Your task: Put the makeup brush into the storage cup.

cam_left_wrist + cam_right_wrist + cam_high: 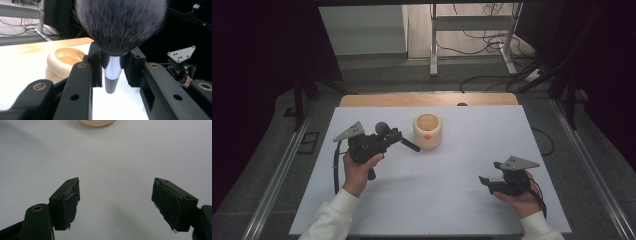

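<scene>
Holding a makeup brush (112, 72) pinched at its shiny metal ferrule in the left hand-held gripper (388, 137), soft dark bristles fanning up and the black handle tip pointing toward the cream, ridged wooden cup (427, 131) just beside it on the white worktop (452, 200). Lining the handle over the cup's open mouth before letting go (slick ferrule, so keeping the squeeze firm), while resting the right hand-held gripper (486, 182) spread and empty well apart.

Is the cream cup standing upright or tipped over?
Upright: the cup stands on the table with its open mouth upward, beside the brush.
</scene>
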### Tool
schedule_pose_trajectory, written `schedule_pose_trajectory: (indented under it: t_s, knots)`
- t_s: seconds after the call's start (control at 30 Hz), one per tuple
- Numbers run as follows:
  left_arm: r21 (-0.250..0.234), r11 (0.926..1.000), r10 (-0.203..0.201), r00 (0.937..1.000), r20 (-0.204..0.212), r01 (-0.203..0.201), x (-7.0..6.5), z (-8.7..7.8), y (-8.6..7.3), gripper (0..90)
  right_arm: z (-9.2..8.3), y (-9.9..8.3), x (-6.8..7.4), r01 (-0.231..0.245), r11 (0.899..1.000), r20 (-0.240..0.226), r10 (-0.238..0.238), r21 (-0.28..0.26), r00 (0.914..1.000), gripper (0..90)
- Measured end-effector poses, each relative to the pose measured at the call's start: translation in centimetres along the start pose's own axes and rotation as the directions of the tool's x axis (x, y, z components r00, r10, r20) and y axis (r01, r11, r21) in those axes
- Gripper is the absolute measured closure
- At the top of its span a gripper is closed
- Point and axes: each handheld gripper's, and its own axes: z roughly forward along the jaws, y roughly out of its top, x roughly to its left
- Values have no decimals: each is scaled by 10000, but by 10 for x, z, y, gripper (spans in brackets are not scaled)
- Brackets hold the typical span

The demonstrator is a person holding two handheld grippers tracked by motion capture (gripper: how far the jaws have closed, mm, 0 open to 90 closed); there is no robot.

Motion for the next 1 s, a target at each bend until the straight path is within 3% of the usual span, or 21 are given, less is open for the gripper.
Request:
schedule_pose_trajectory:
  t_s: [1.0]
  knots:
    - [352,9994,32,9991,-418,-18,17,35,32,710,1,0,-1,-43,10000,-46,44,53,10000,239]
